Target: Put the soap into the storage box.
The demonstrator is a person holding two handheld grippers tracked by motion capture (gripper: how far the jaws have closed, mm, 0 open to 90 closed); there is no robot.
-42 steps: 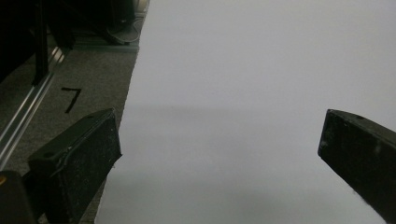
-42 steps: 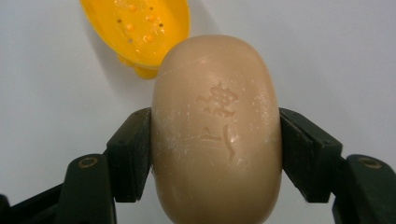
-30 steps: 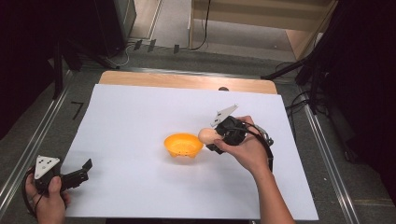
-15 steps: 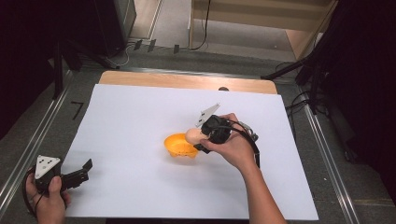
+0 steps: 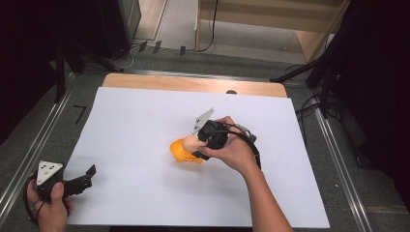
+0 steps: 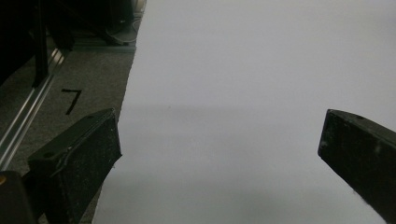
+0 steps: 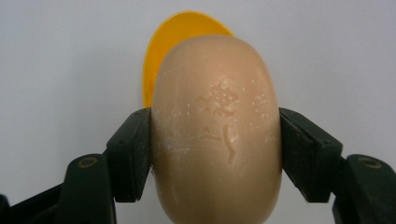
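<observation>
Soap bar (image 7: 217, 135) clamped in right hand-held gripper (image 7: 215, 144), over orange dish (image 5: 183, 152).

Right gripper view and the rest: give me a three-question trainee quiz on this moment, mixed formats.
1. True or false: the right gripper is shut on the tan soap bar.
2. Fill in: the left gripper's jaws stand ____ over the white sheet.
3. The orange dish lies: A) near the sheet's middle, B) beside the left gripper, C) off the sheet.

Key: 1 true; 2 open; 3 A.
</observation>
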